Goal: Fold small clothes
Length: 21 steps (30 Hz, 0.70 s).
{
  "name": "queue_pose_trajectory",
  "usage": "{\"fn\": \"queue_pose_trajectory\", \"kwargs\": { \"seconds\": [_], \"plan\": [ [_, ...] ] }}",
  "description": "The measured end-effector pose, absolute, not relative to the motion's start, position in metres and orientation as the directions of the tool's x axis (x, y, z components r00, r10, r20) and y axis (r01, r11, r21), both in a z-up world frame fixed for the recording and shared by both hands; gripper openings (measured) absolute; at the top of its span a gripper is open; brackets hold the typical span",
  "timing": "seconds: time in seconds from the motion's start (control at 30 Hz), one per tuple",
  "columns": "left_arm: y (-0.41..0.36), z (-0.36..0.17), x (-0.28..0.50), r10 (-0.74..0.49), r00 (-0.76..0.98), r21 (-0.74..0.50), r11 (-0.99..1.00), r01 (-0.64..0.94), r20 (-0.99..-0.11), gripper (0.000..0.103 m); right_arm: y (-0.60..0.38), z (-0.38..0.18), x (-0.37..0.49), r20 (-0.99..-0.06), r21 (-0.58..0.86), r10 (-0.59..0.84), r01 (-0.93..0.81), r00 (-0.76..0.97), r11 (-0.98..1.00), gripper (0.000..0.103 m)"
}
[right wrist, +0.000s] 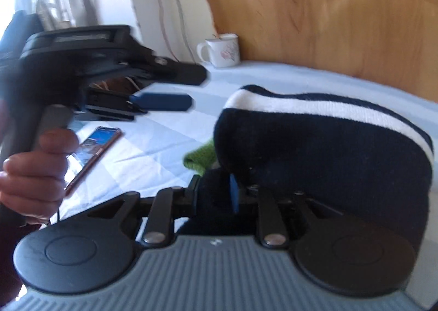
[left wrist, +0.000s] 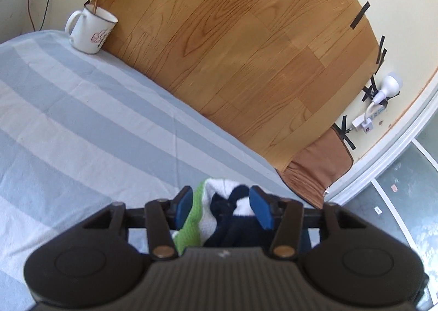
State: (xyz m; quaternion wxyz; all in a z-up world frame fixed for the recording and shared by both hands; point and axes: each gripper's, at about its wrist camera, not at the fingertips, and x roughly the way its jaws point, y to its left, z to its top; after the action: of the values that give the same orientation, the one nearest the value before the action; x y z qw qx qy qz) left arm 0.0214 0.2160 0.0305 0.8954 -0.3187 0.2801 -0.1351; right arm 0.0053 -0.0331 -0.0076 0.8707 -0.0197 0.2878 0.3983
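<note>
A navy knit garment (right wrist: pixel 314 146) with a white stripe and a green part (right wrist: pixel 198 159) is heaped on the striped bed sheet (right wrist: pixel 273 75). In the right wrist view my right gripper (right wrist: pixel 215 196) is shut on a fold of its navy cloth, which fills the gap between the pads and drapes over the right finger. A hand (right wrist: pixel 32 174) holds my left gripper (right wrist: pixel 195 89) to the left of the heap, apart from it and open. In the left wrist view the left gripper (left wrist: pixel 223 208) shows the garment (left wrist: pixel 208 201) in the gap between its blue pads, with the right pad's face bare.
A white mug (left wrist: pixel 91 29) (right wrist: pixel 223 49) stands at the far corner of the bed against a wood-grain panel (left wrist: pixel 246 51). A phone (right wrist: pixel 93 149) lies on the sheet near the hand. A white clip lamp (left wrist: pixel 388 86) is taped to the wall at right.
</note>
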Motion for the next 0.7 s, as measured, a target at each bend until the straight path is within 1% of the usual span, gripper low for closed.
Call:
{"fn": "queue_pose_trajectory", "kwargs": {
  "seconds": [0.07, 0.17, 0.23, 0.3, 0.33, 0.37, 0.43, 0.47, 0.5, 0.57, 0.6, 0.67, 0.7],
  "plan": [
    [0.212, 0.026, 0.026, -0.428, 0.795, -0.642, 0.764, 0.065, -0.429, 0.047, -0.041, 0.001, 0.002, -0.495, 0.227, 0.723, -0.732, 0.482, 0.643, 0.057],
    [0.197, 0.022, 0.033, -0.423, 0.782, -0.605, 0.793, 0.073, -0.459, 0.050, -0.057, 0.015, -0.010, -0.456, 0.247, 0.751, -0.743, 0.478, 0.623, 0.057],
    [0.190, 0.024, 0.031, -0.407, 0.789, -0.575, 0.814, 0.084, -0.460, 0.052, -0.079, 0.025, -0.020, -0.412, 0.272, 0.769, -0.739, 0.489, 0.616, 0.057],
    [0.190, 0.029, 0.027, -0.410, 0.799, -0.575, 0.812, 0.100, -0.440, 0.054, -0.104, 0.033, -0.026, -0.364, 0.291, 0.769, -0.720, 0.526, 0.630, 0.057],
    [0.191, 0.032, 0.025, -0.409, 0.805, -0.576, 0.810, 0.105, -0.429, 0.059, -0.116, 0.037, -0.027, -0.347, 0.295, 0.756, -0.700, 0.556, 0.650, 0.057],
    [0.192, 0.036, 0.021, -0.408, 0.814, -0.577, 0.809, 0.112, -0.414, 0.060, -0.128, 0.040, -0.028, -0.333, 0.301, 0.741, -0.679, 0.583, 0.670, 0.056],
    [0.191, 0.045, 0.012, -0.403, 0.831, -0.566, 0.813, 0.134, -0.383, 0.061, -0.145, 0.040, -0.026, -0.312, 0.331, 0.714, -0.633, 0.627, 0.700, 0.047],
    [0.188, 0.049, 0.008, -0.398, 0.839, -0.554, 0.820, 0.143, -0.372, 0.061, -0.151, 0.038, -0.025, -0.313, 0.344, 0.702, -0.613, 0.639, 0.711, 0.038],
    [0.183, 0.054, 0.005, -0.387, 0.846, -0.533, 0.833, 0.150, -0.367, 0.061, -0.156, 0.035, -0.023, -0.316, 0.352, 0.688, -0.593, 0.653, 0.724, 0.033],
    [0.168, 0.058, 0.001, -0.360, 0.854, -0.471, 0.868, 0.158, -0.375, 0.061, -0.159, 0.027, -0.018, -0.332, 0.370, 0.666, -0.557, 0.668, 0.744, 0.029],
    [0.157, 0.059, 0.002, -0.333, 0.857, -0.421, 0.894, 0.155, -0.393, 0.061, -0.157, 0.021, -0.014, -0.341, 0.375, 0.656, -0.542, 0.673, 0.752, 0.028],
    [0.136, 0.055, 0.006, -0.260, 0.855, -0.319, 0.940, 0.119, -0.449, 0.058, -0.150, 0.011, -0.006, -0.367, 0.362, 0.620, -0.507, 0.694, 0.782, 0.028],
    [0.126, 0.052, 0.012, -0.217, 0.848, -0.268, 0.959, 0.093, -0.483, 0.057, -0.147, 0.004, 0.000, -0.378, 0.361, 0.606, -0.492, 0.700, 0.793, 0.026]
  ]
}}
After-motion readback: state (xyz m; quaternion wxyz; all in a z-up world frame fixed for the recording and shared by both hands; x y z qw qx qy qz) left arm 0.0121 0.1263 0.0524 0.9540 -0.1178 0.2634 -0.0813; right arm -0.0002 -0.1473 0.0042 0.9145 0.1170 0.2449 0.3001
